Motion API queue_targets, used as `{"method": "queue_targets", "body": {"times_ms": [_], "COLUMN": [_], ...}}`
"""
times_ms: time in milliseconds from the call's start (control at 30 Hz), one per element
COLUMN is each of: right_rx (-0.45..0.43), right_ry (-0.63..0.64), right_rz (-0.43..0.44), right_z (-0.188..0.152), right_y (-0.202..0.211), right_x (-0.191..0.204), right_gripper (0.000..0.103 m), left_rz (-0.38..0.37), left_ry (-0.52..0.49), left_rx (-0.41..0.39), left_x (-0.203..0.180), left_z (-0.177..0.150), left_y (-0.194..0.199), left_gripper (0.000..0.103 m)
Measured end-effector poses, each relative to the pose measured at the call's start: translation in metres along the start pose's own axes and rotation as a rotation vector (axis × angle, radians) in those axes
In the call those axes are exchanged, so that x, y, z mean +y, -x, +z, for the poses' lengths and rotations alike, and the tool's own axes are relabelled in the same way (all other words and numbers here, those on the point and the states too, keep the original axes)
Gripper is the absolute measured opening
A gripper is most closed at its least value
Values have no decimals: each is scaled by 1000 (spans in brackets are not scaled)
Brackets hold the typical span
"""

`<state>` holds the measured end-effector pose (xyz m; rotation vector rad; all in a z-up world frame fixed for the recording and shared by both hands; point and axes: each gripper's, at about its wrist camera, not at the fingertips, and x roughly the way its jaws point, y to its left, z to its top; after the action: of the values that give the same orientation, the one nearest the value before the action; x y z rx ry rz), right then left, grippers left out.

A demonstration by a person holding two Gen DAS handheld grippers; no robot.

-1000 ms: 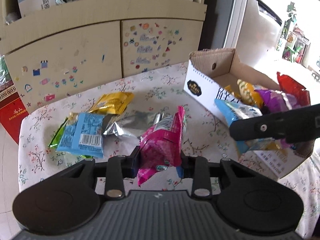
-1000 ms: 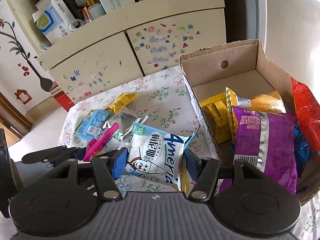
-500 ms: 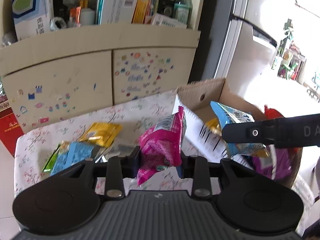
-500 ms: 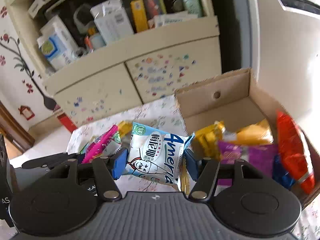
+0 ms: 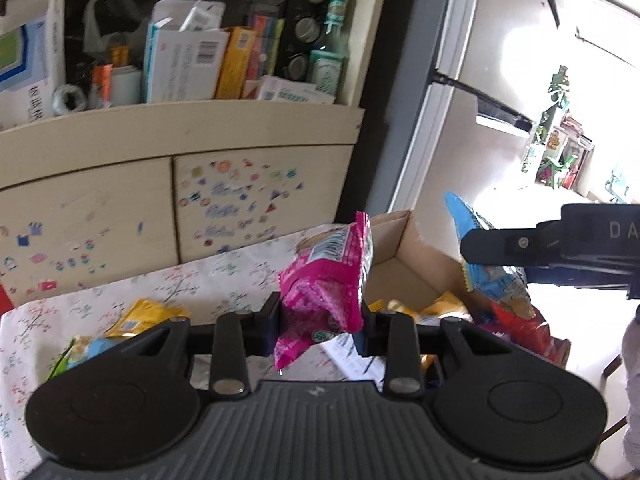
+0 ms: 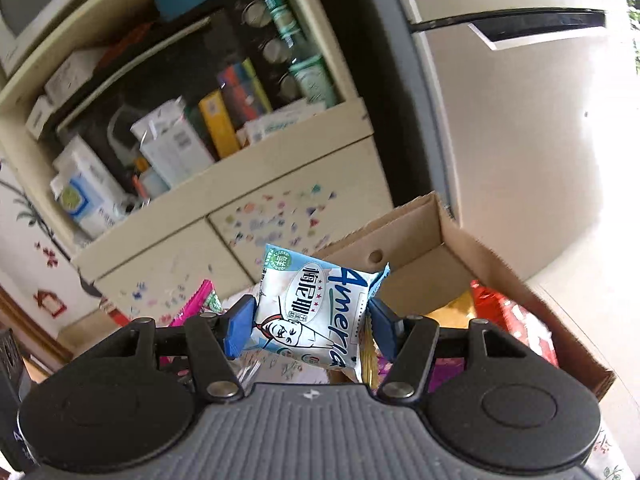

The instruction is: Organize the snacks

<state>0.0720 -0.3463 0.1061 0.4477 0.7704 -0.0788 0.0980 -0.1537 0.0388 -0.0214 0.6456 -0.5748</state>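
Observation:
My left gripper [image 5: 320, 320] is shut on a pink snack packet [image 5: 326, 284] and holds it up in front of the cardboard box [image 5: 394, 236]. My right gripper [image 6: 310, 324] is shut on a white and blue snack packet [image 6: 316, 312], held above the near edge of the cardboard box [image 6: 460, 248]. That packet [image 5: 488, 276] and the right gripper's finger [image 5: 504, 246] also show at the right of the left wrist view. The box holds several packets, among them a red one [image 6: 508, 316] and yellow ones [image 5: 436, 308].
A yellow packet [image 5: 148, 314] and a blue packet [image 5: 94, 350] lie on the flowered tablecloth [image 5: 212, 284] at the left. A cream cabinet with stickers [image 5: 248, 204] and a cluttered shelf [image 5: 192, 60] stand behind the table. A white fridge [image 6: 520, 140] stands at the right.
Both grippers have lifted and tilted upward with their packets. The view now takes in more shelf and less table. The box sits lower in both views.

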Motion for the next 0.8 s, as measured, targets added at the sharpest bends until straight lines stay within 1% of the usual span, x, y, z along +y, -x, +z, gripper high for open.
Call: {"method": "queue_targets", "body": {"times_ms": [267, 500, 800], "right_rx": [-30, -39, -38], "right_ry": [-29, -60, -107], "right_rz": [-15, -39, -89], "right_z": [9, 17, 25], "right_y": [7, 6, -1], "right_x": [-13, -25, -39], "right_gripper": [67, 67, 67], "left_rz": [-48, -79, -101], "left_ry": [-5, -6, 20], "left_rx": [-12, 12, 39], "left_x": [-22, -38, -46], "left_z": [12, 15, 14], "left_y": [-14, -40, -70], "left_gripper": [33, 33, 34]}}
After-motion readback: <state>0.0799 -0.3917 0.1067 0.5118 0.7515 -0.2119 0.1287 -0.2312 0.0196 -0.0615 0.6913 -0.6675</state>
